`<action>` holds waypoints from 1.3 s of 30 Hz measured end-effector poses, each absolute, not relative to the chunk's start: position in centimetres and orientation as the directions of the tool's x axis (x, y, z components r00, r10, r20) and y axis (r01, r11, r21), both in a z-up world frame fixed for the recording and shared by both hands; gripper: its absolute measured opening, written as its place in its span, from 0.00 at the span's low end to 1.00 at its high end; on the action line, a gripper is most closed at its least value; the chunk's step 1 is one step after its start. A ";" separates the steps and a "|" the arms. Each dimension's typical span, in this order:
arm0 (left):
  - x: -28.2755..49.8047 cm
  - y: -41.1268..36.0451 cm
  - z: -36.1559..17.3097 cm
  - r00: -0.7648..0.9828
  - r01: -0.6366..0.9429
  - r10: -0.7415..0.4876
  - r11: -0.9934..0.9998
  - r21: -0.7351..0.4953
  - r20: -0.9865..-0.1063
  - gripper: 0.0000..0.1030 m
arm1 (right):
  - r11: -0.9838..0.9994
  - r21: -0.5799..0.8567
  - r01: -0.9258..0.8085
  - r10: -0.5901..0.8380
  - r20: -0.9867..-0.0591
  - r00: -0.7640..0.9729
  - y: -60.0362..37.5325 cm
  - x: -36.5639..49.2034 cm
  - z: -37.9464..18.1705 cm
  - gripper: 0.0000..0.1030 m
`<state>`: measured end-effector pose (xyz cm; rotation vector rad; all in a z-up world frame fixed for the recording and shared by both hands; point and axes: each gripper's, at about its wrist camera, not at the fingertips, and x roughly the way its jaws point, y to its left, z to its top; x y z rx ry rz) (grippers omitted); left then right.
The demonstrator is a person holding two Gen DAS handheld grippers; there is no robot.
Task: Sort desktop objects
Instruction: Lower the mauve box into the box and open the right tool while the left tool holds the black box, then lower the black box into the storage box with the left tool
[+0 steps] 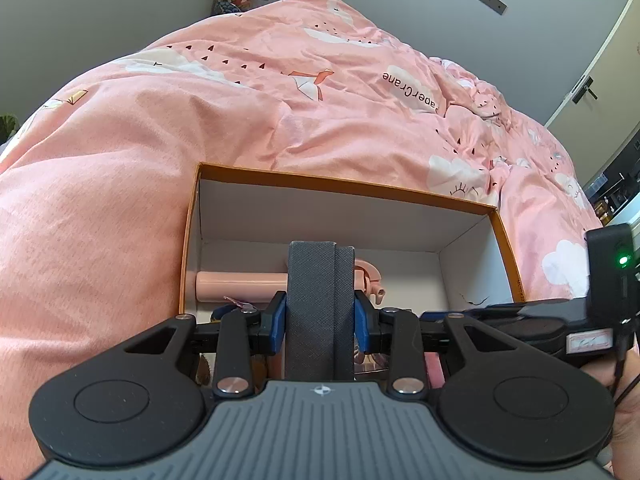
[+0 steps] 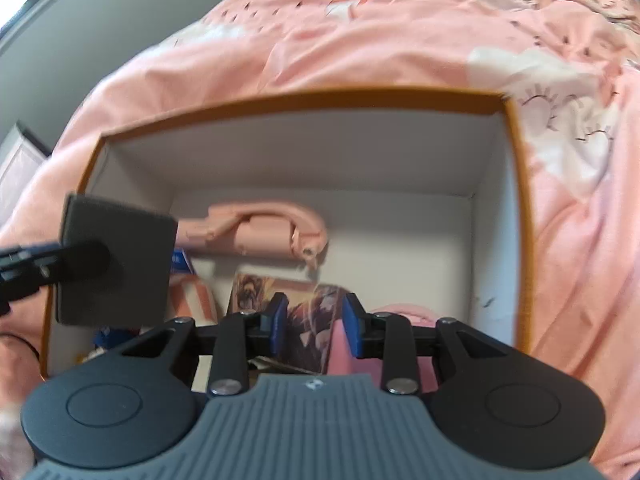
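My left gripper (image 1: pixel 320 314) is shut on a dark grey flat case (image 1: pixel 316 304) and holds it upright over the open orange-rimmed cardboard box (image 1: pixel 348 188). The right wrist view shows the same case (image 2: pixel 116 260) at the box's left side, clamped by the left gripper. My right gripper (image 2: pixel 314 324) is open and empty, above the box's near part. Inside the box (image 2: pixel 304 98) lie a pink umbrella (image 2: pixel 264 226), a picture card (image 2: pixel 280 300), a pink object (image 2: pixel 400 312) and a striped item (image 2: pixel 196 296). The umbrella also shows in the left wrist view (image 1: pixel 240 284).
The box sits on a bed with a pink patterned duvet (image 1: pixel 240 120) that surrounds it on all sides. The right gripper's body (image 1: pixel 560 320) reaches in at the right of the left wrist view. A door (image 1: pixel 592 80) and wall lie beyond the bed.
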<state>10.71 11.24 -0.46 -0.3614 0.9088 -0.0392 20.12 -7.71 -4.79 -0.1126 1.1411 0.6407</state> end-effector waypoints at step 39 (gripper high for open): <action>15.0 7.2 -6.1 0.468 -0.074 -0.330 0.910 -0.408 -0.820 0.56 | 0.855 0.219 -0.470 0.463 -0.732 0.500 -14.5 16.3 -2.0 0.26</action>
